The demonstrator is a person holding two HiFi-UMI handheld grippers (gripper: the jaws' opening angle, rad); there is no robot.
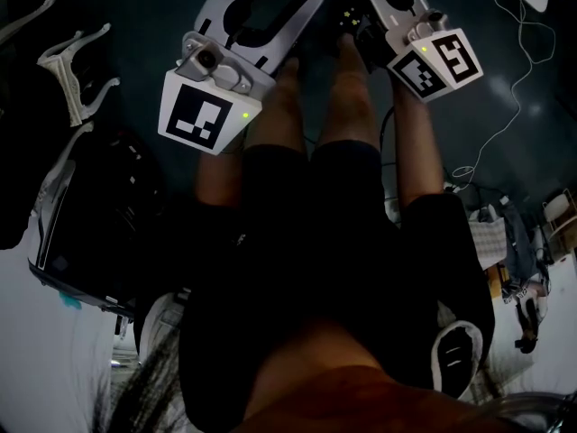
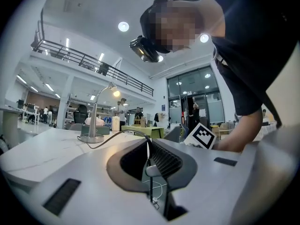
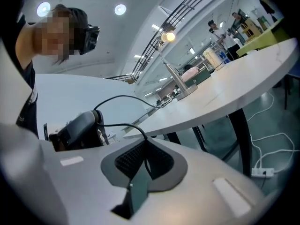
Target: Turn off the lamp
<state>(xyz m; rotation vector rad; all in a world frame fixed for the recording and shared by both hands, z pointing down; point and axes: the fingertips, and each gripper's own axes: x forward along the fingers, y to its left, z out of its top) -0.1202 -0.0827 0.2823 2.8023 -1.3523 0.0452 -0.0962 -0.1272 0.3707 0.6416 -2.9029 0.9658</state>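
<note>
Left gripper view shows the lamp (image 2: 95, 114) upright on the table (image 2: 37, 149) and lit. Its stem is vertical and its head bends over toward the table. The cord (image 2: 112, 134) runs from the lamp base, well away, to the left hand-held gripper (image 2: 149, 146), which is pressed together on it. The right hand-held gripper (image 3: 142, 144) pinches the cord too, probably to work a switch on it.

My left gripper (image 2: 149, 146) and right gripper (image 3: 145, 144) are held roughly level, side by side. Both have their jaws closed on the cable (image 2: 123, 131).
</note>
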